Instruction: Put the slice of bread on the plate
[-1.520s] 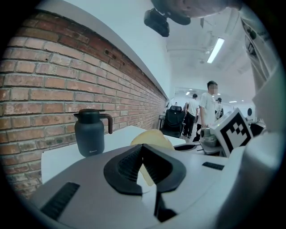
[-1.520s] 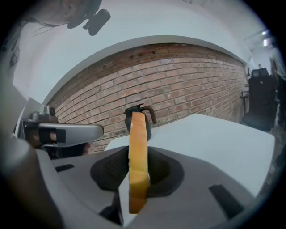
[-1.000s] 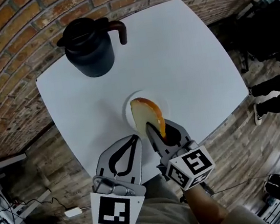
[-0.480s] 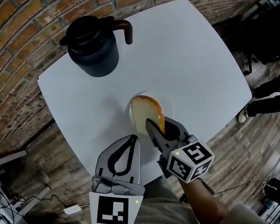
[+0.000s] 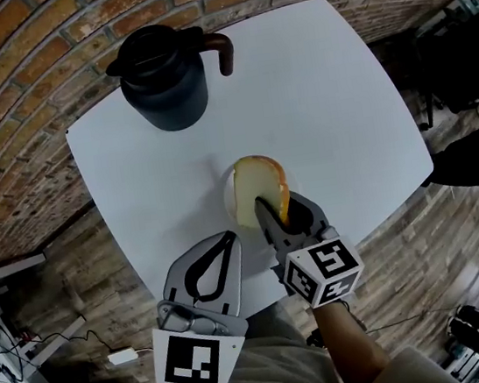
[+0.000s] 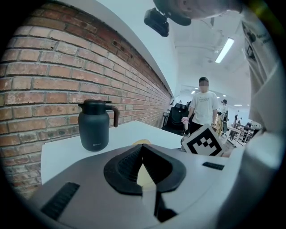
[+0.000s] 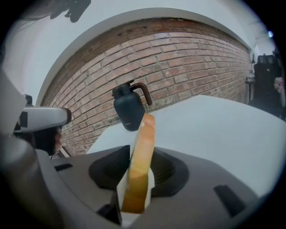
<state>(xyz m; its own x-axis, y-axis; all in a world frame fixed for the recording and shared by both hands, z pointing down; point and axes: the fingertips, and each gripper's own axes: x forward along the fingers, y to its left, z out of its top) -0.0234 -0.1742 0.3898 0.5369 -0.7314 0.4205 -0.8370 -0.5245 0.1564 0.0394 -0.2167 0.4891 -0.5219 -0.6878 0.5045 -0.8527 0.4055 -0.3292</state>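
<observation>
The slice of bread, pale with an orange-brown crust, stands on edge over the small white plate, which it mostly hides. My right gripper has the slice's near end between its jaws, which are opening while the pads still touch it. In the right gripper view the slice rises upright out of the right gripper. My left gripper sits just left of the plate, shut and empty; in its own view the left gripper shows its tips meeting.
A dark blue jug with a brown handle stands at the far left of the white table; the jug shows in both gripper views. A brick wall runs behind. A person stands beyond the table.
My right gripper has carried the slice a little farther over the plate and lower, and the slice's pale face now shows more. The left gripper has stayed put.
</observation>
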